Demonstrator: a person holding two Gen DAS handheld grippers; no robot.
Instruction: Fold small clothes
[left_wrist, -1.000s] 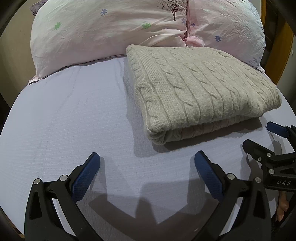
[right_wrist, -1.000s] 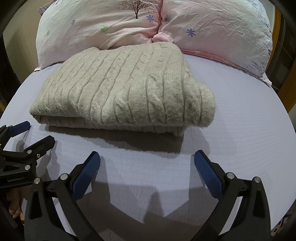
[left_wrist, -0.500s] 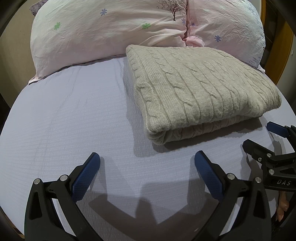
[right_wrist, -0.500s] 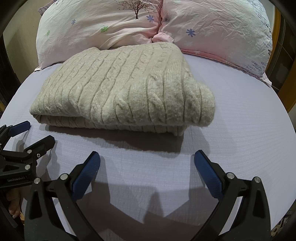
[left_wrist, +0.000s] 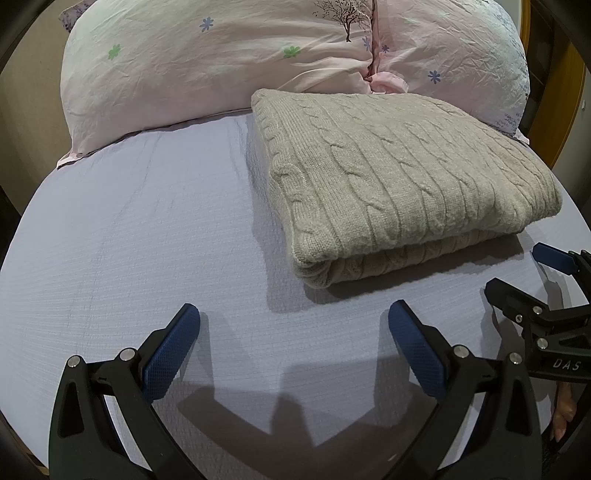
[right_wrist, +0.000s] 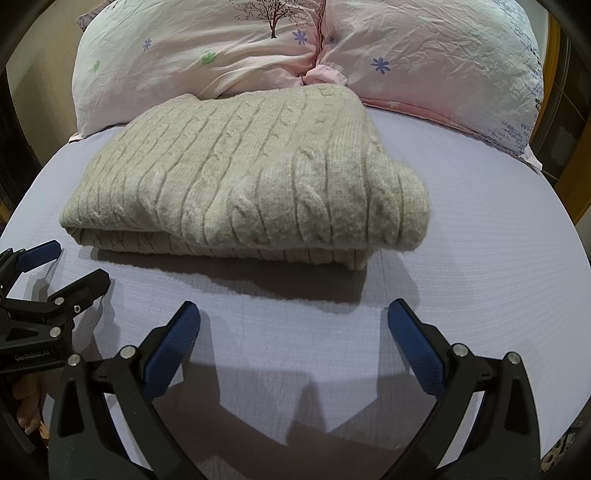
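Folded sweater on the bed sheet, both claws released and empty.

We hold the left gripper and right gripper spread wide, short of the knit lying at 12 o'clock against the pillows. We judge it soft, thick, fairly heavy and floppy; we would pinch the near doubled edge at its corners, through all layers.

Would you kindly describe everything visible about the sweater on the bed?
The sweater is beige-grey, thick cable knit, woolly-looking. It lies folded into a flat rectangular bundle with at least two layers showing; the underside layer looks slightly pinkish. One near corner bulges rounded. It rests on the lilac sheet, its far edge against the pink flowered pillows. Neither claw touches it.
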